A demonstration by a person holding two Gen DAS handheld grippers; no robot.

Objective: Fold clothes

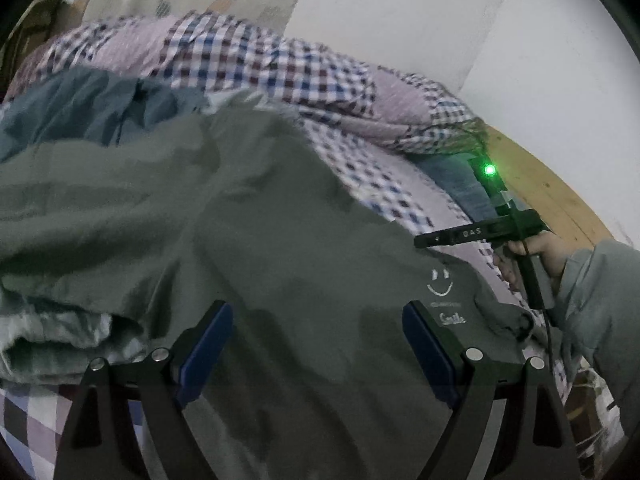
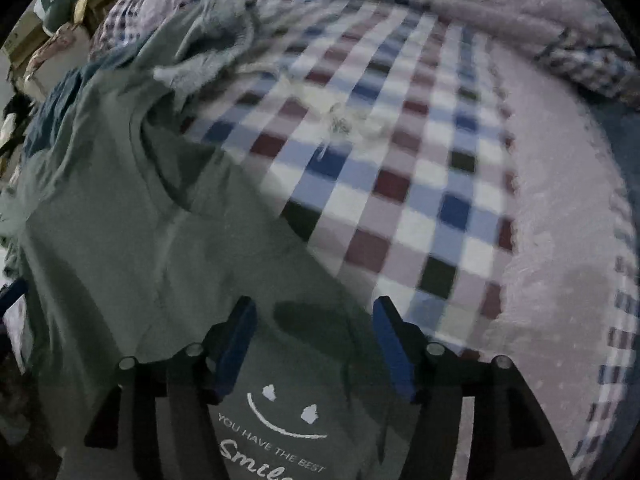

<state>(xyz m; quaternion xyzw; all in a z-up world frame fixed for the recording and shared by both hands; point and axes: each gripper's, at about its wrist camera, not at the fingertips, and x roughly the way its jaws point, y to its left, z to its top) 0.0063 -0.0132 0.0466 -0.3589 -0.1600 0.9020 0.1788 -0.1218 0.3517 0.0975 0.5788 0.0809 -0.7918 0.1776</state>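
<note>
A grey-green T-shirt (image 1: 224,232) with a white smiley print (image 1: 440,282) lies rumpled across the checked bedspread (image 1: 360,176). My left gripper (image 1: 316,312) hovers open over the shirt's middle, nothing between its blue pads. In the left wrist view the right gripper (image 1: 424,240) shows at the right edge of the shirt, held by a hand (image 1: 532,256). In the right wrist view my right gripper (image 2: 314,310) stands open just above the shirt (image 2: 120,248), the smiley print (image 2: 286,412) below its pads. The shirt's edge runs diagonally across the checked bedspread (image 2: 400,168).
A dark teal garment (image 1: 92,108) lies behind the shirt at the left. A folded checked quilt (image 1: 240,56) is bunched along the white wall (image 1: 440,12). A wooden bed edge (image 1: 552,192) runs at the right. Boxes and clutter (image 2: 48,20) sit beyond the bed's far left.
</note>
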